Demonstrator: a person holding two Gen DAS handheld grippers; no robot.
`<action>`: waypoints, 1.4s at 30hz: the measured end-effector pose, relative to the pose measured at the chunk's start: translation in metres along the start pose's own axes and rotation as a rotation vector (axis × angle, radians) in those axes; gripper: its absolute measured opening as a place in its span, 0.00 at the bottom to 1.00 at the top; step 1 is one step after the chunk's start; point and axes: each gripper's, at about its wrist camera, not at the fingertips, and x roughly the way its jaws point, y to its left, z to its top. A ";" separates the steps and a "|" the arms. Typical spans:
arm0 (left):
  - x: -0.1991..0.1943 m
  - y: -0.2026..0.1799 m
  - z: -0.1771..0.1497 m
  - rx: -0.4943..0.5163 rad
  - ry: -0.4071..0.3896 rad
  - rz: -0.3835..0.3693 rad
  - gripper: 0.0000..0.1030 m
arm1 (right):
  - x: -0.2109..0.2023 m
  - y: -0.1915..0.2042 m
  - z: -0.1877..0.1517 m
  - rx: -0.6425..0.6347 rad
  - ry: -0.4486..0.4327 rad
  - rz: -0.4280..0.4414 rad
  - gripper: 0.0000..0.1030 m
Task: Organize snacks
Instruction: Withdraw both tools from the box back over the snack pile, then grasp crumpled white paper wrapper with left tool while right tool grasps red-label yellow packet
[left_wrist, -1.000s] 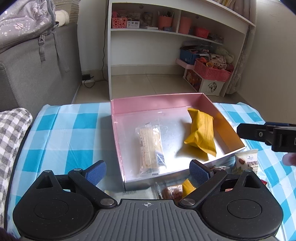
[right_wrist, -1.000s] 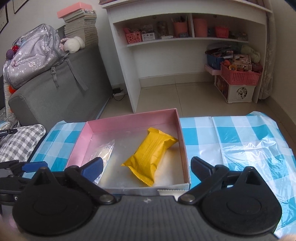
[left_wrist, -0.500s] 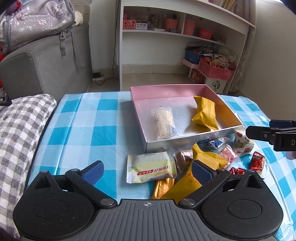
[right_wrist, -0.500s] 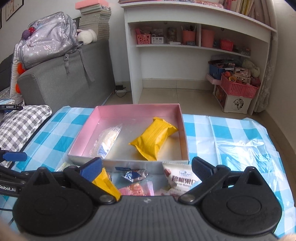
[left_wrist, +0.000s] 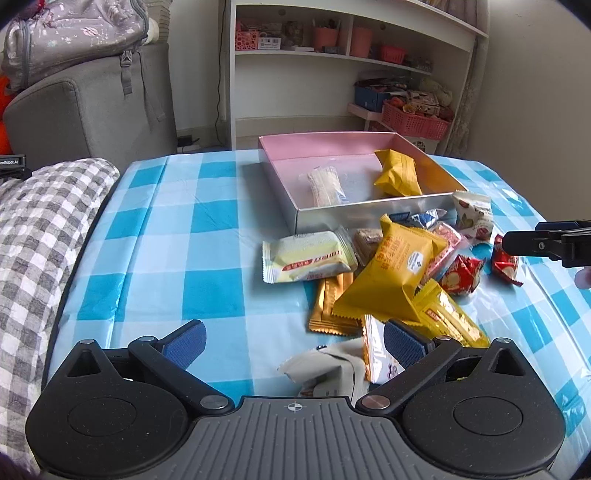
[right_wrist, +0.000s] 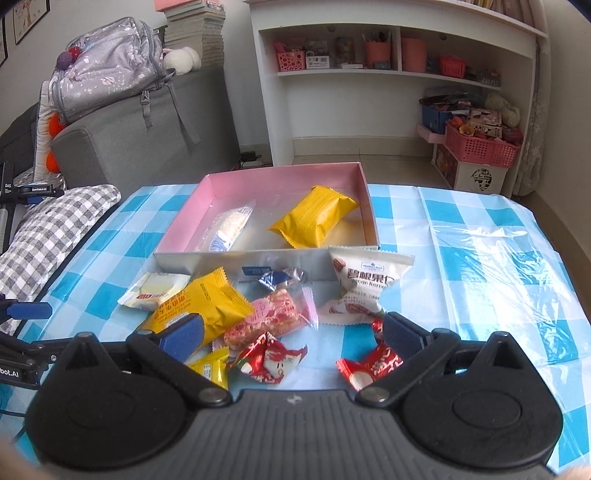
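Note:
A pink-lined silver box (left_wrist: 373, 208) (right_wrist: 266, 256) stands on the checked table and holds a yellow packet (left_wrist: 398, 172) (right_wrist: 314, 217) and a clear wrapped biscuit (left_wrist: 327, 184) (right_wrist: 227, 229). In front of it lies a heap of snacks: a pale yellow bar (left_wrist: 308, 256), a big yellow packet (left_wrist: 391, 273) (right_wrist: 201, 304), a pink bar (right_wrist: 271, 319), a white nut pouch (right_wrist: 365, 284), red candies (right_wrist: 267, 360). My left gripper (left_wrist: 293, 343) is open above the near end of the heap, nothing between its pads. My right gripper (right_wrist: 293, 334) is open over the red candies.
A blue and white checked cloth (left_wrist: 207, 254) covers the table. A grey checked cushion (left_wrist: 40, 229) lies at the left edge. Behind are a grey sofa (right_wrist: 147, 140) with a backpack (right_wrist: 107, 70) and a white shelf unit (right_wrist: 399, 85) with a pink basket (right_wrist: 480, 147).
Both grippers have drawn back from the box towards the near side of the table, so the heap of snacks in front of the box has come into view. Both stay open.

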 end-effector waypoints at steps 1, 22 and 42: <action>-0.001 0.001 -0.004 0.008 0.000 0.000 1.00 | -0.001 0.000 -0.003 0.002 0.002 0.005 1.00; 0.010 -0.002 -0.045 0.111 0.006 -0.125 0.98 | 0.006 0.023 -0.041 -0.081 0.049 0.131 0.99; 0.022 -0.005 -0.040 0.073 0.041 -0.140 0.47 | 0.031 0.076 -0.062 -0.371 0.125 0.089 0.50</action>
